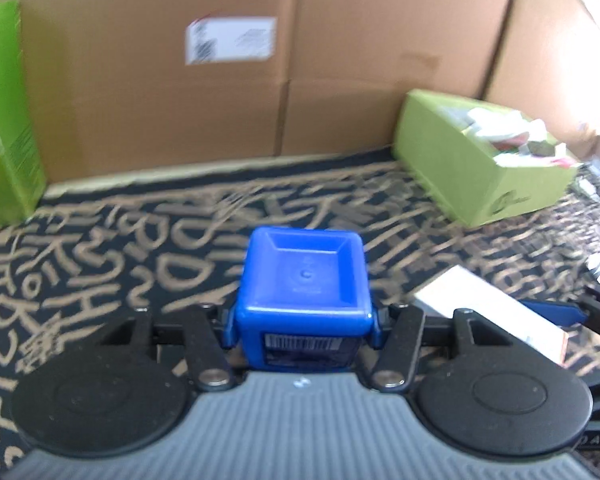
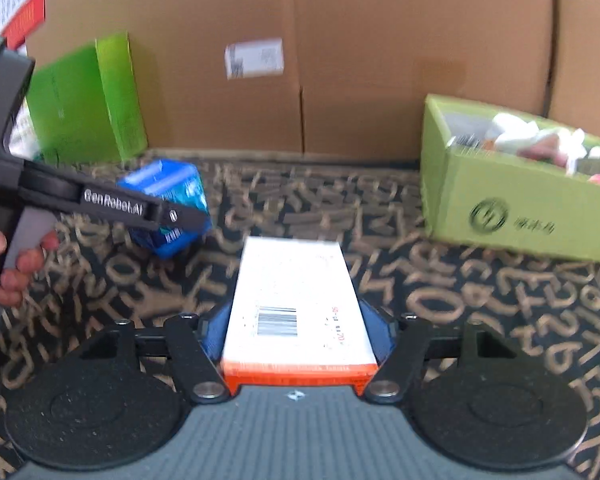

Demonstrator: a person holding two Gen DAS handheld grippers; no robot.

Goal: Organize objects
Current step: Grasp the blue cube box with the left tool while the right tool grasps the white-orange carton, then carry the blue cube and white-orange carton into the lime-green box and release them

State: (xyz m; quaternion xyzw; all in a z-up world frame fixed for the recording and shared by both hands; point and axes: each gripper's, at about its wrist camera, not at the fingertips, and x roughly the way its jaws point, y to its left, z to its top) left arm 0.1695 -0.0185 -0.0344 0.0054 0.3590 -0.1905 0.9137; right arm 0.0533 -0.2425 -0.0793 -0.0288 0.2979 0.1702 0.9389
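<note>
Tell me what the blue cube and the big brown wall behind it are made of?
The blue cube looks like smooth, slightly shiny plastic: it has rounded moulded edges and a small dimple in its recessed face. The brown wall looks like matte corrugated cardboard, with fold creases, seams and a stuck-on paper label.

My left gripper [image 1: 302, 326] has its fingers [image 1: 229, 330] clamped on a blue square container [image 1: 302, 280], base facing up. Relative to that container: open green box [image 1: 480, 160] full of stuff behind-right, upright green box [image 1: 4, 120] far left, white carton [image 1: 496, 312] just right, cardboard wall [image 1: 260, 60] behind.
</note>
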